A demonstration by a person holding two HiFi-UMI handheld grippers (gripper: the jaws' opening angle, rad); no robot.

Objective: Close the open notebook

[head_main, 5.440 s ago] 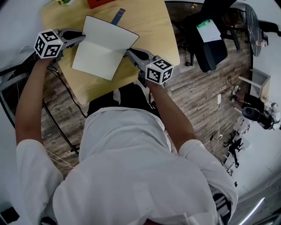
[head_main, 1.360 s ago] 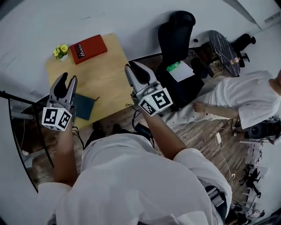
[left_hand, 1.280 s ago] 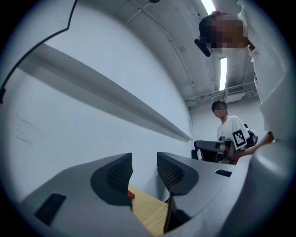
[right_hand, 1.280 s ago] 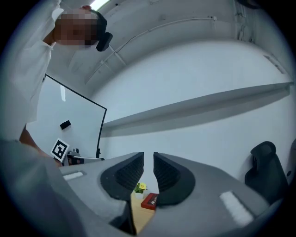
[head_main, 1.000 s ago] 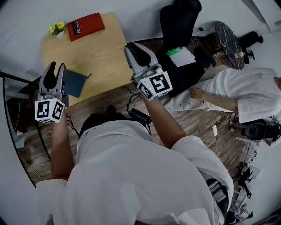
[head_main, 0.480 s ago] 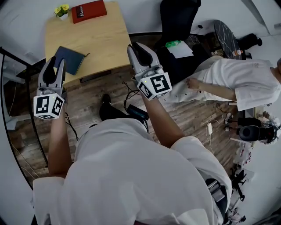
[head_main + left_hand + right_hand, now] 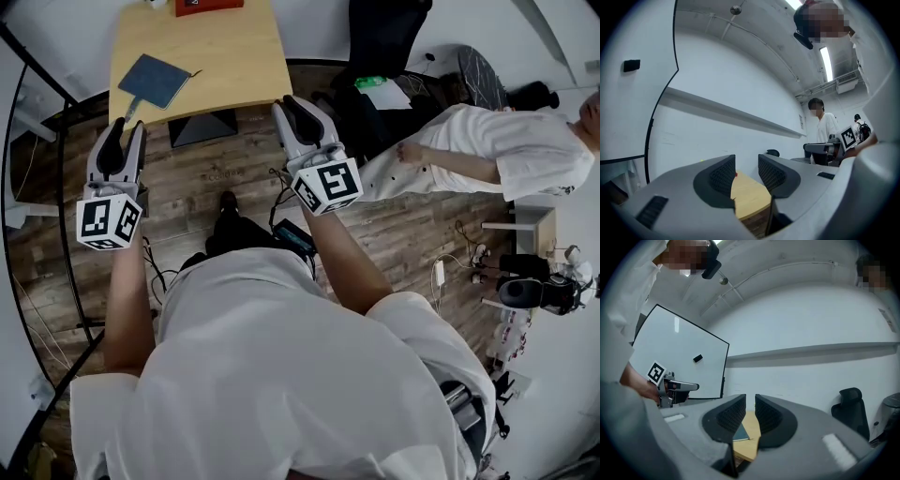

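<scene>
The dark blue notebook (image 7: 155,80) lies closed on the wooden table (image 7: 234,56) at the top of the head view. Both grippers hang over the plank floor, well short of the table and pointing level toward it. My left gripper (image 7: 125,131) is open with nothing between its jaws; through the gap in the left gripper view (image 7: 746,161) I see the table (image 7: 750,197). My right gripper (image 7: 289,103) holds nothing, its jaws only a narrow slit apart. That slit in the right gripper view (image 7: 750,401) frames the notebook (image 7: 740,432).
A red book (image 7: 202,5) lies at the table's far edge. A black office chair (image 7: 384,19) stands right of the table, and a person in white (image 7: 487,141) sits low on the floor beyond it. A whiteboard (image 7: 675,357) stands at the left. Cables and a black device (image 7: 295,239) lie on the floor.
The notebook, open and held between the grippers in the oldest frame, now lies closed. Over the last second both grippers drew back from the table and now hang over the floor.
</scene>
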